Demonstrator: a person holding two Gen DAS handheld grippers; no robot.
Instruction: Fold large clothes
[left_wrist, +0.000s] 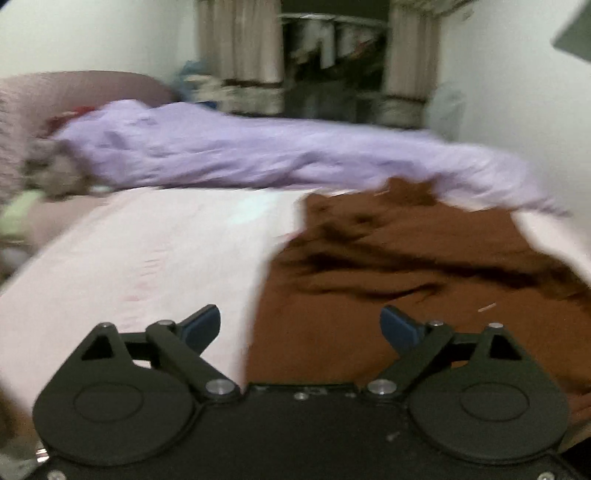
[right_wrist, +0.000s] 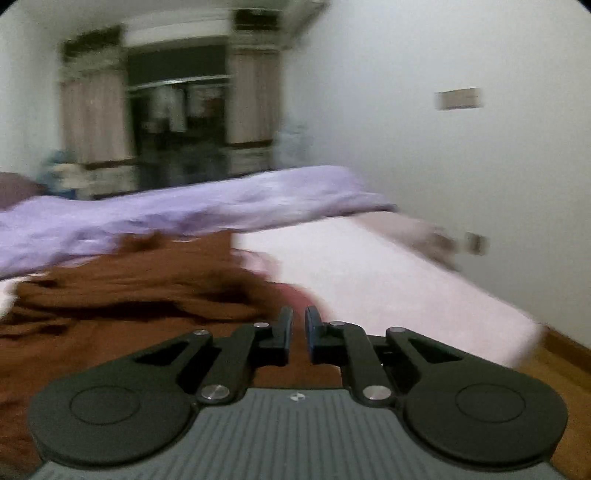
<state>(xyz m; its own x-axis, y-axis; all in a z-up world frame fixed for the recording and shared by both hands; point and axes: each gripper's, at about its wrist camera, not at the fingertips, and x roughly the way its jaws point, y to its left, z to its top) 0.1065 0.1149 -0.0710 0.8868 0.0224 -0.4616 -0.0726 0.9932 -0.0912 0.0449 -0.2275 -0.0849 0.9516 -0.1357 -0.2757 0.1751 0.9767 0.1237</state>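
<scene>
A brown garment (left_wrist: 424, 266) lies crumpled on the pink bed sheet (left_wrist: 147, 258); it also shows in the right wrist view (right_wrist: 129, 295). My left gripper (left_wrist: 300, 326) is open and empty, held above the garment's near left edge. My right gripper (right_wrist: 299, 332) has its fingers almost together, with a narrow gap, above the garment's right edge; nothing shows between them. Both views are motion-blurred.
A crumpled purple cloth (left_wrist: 240, 155) lies across the far side of the bed (right_wrist: 388, 280). A pink pillow (left_wrist: 74, 92) is at the far left. Curtains and a dark window (right_wrist: 177, 122) stand behind. A white wall (right_wrist: 443, 166) runs along the right, with wooden floor (right_wrist: 554, 362) below.
</scene>
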